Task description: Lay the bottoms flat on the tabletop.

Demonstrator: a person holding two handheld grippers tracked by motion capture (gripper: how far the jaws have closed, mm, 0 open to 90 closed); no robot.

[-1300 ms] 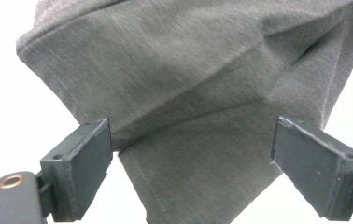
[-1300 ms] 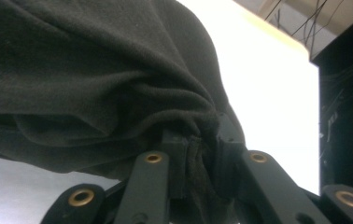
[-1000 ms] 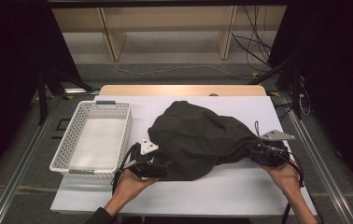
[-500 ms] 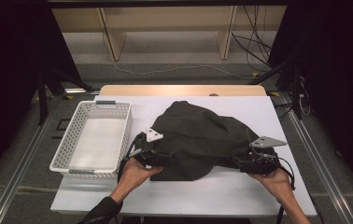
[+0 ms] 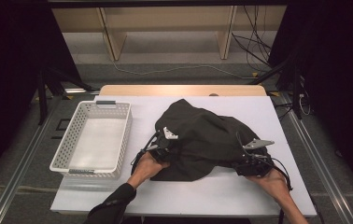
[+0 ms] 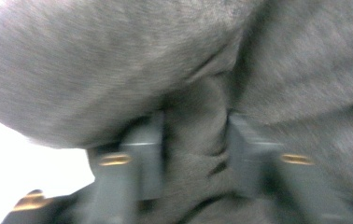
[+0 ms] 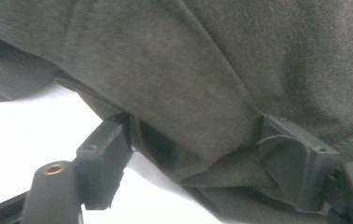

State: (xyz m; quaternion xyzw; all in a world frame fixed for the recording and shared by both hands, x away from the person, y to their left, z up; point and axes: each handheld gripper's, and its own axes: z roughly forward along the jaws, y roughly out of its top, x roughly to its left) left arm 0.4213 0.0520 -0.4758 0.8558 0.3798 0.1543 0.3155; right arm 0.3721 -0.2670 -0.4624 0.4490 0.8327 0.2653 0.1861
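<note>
Since a second ago the left tool (image 5: 165, 148), pinching the dark garment (image 5: 202, 140), slid toward 3 o'clock; the right tool (image 5: 251, 161) straddles its hem, suggesting folding.

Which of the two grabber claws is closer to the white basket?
The left gripper, at the dark cloth's left edge, sits nearer the white basket. The right gripper is at the cloth's far side.

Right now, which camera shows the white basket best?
The high view: the white basket sits whole on the table's left side, beside the dark cloth. The left and right gripper views look close up at cloth between each claw's jaws instead.
</note>
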